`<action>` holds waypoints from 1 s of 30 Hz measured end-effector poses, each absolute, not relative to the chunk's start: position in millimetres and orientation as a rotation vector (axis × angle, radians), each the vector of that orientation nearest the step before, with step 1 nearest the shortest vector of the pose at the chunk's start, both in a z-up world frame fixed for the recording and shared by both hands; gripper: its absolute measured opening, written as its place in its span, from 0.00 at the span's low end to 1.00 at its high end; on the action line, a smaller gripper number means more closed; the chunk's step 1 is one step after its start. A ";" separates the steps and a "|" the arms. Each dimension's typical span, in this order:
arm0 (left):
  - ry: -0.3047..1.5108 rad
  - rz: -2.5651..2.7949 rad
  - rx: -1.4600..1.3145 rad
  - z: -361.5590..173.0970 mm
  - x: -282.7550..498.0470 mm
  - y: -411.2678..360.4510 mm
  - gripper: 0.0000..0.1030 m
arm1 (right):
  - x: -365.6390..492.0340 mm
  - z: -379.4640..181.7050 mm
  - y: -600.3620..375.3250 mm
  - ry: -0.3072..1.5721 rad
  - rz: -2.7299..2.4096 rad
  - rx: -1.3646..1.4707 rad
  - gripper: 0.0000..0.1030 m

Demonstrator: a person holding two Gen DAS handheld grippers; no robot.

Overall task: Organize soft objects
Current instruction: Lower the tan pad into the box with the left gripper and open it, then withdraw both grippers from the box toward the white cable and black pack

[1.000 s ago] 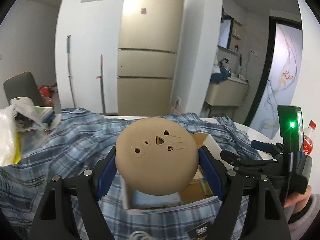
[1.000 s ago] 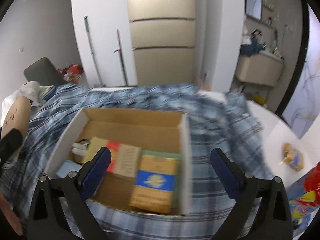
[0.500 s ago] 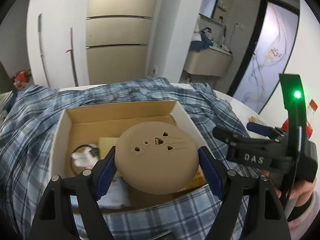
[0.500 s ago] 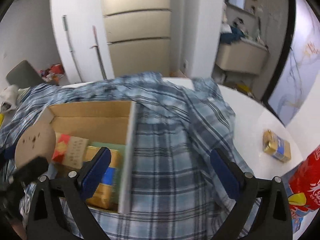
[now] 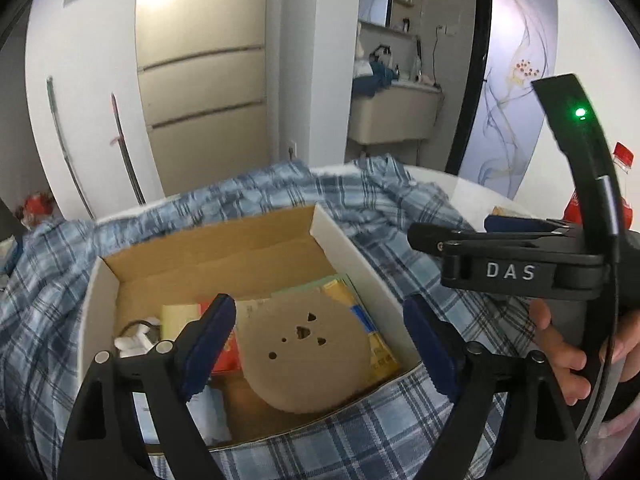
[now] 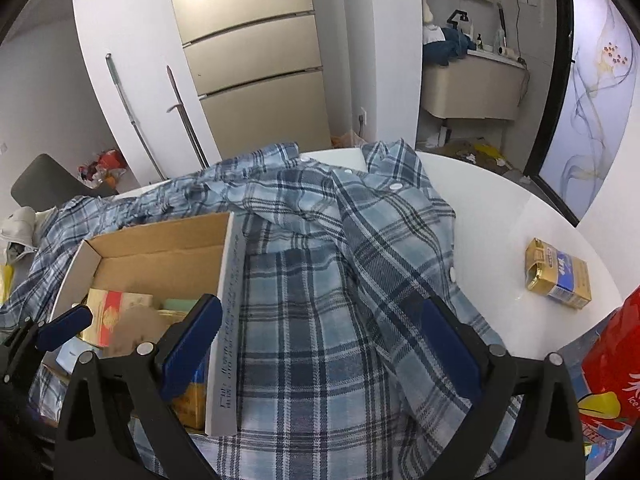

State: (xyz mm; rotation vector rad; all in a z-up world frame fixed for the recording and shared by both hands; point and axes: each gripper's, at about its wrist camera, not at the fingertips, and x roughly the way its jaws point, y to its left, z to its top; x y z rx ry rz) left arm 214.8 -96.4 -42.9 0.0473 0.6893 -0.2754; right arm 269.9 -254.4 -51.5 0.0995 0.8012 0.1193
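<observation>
Lying in cardboard box, tan cushion, packets

Matt tan foam pad, corrugated cardboard box, woven plaid shirt

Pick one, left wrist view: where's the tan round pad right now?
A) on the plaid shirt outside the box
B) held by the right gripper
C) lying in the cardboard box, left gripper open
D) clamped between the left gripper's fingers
C: the tan round pad lies on the packets inside the cardboard box, and the left gripper is spread open, clear of its edges.
</observation>
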 end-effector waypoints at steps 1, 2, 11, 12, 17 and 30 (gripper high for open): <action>0.669 -0.264 0.045 -39.6 211.8 -94.9 0.85 | 269.3 -50.5 -255.1 0.796 0.120 0.106 0.96; 0.650 -0.259 0.036 -35.8 209.3 -93.1 0.85 | 268.6 -49.2 -256.1 0.791 0.120 0.114 0.96; 0.530 -0.190 0.000 10.0 170.6 -53.7 0.85 | 251.1 -22.3 -251.7 0.688 0.126 0.130 0.96; 0.512 -0.182 0.004 16.0 164.5 -50.4 0.86 | 247.3 -18.9 -250.1 0.683 0.144 0.137 0.96; 0.422 -0.149 0.023 38.4 130.2 -30.0 0.97 | 231.5 0.9 -240.1 0.614 0.178 0.129 0.96; 0.372 -0.150 0.037 52.7 55.8 4.6 1.00 | 166.4 43.1 -209.3 0.510 0.269 0.083 1.00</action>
